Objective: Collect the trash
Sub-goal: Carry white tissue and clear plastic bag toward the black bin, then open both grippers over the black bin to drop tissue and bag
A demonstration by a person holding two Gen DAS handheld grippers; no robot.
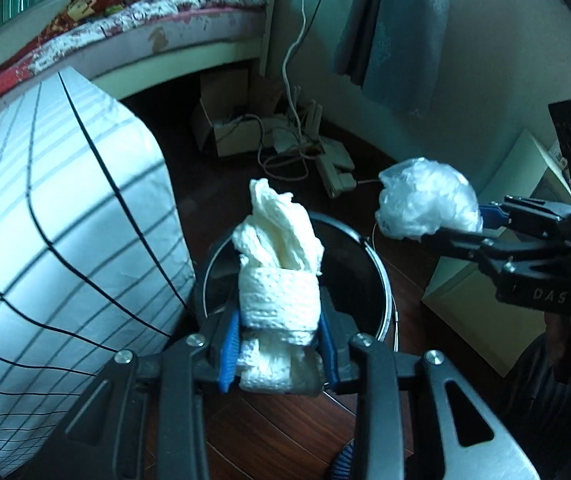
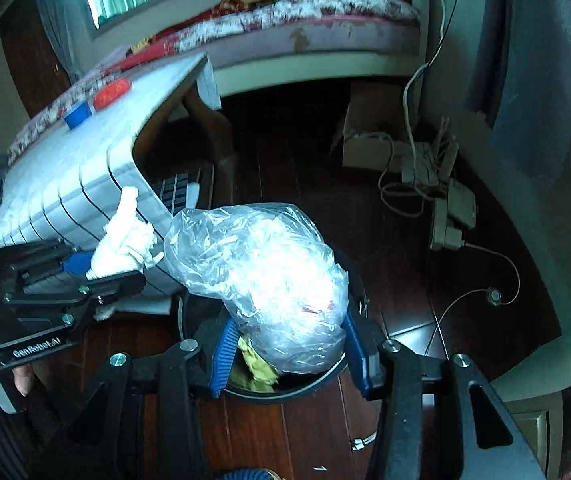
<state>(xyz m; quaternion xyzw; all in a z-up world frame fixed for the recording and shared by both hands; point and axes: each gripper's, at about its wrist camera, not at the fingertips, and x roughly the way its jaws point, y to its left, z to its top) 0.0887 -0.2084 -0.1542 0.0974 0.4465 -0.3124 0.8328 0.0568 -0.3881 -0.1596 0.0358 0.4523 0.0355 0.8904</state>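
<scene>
My left gripper (image 1: 281,344) is shut on a wad of white paper towel (image 1: 281,272), held over the open mouth of a round black trash bin (image 1: 377,276) on the floor. In the right wrist view the same gripper (image 2: 85,272) comes in from the left with the paper towel (image 2: 125,240) in it. My right gripper (image 2: 285,356) is shut on a crumpled clear plastic bag (image 2: 261,276), right above the bin (image 2: 305,388), where yellowish trash (image 2: 259,368) shows inside. The left wrist view has the right gripper (image 1: 473,220) and its plastic bag (image 1: 429,200) at the right.
A table under a white cloth with dark grid lines (image 1: 65,216) stands just left of the bin, with a red item (image 2: 112,92) and a blue cap (image 2: 77,115) on top. Behind are a bed (image 1: 173,32), cardboard boxes and tangled cables (image 1: 293,144). A pale cabinet (image 1: 485,288) stands at the right.
</scene>
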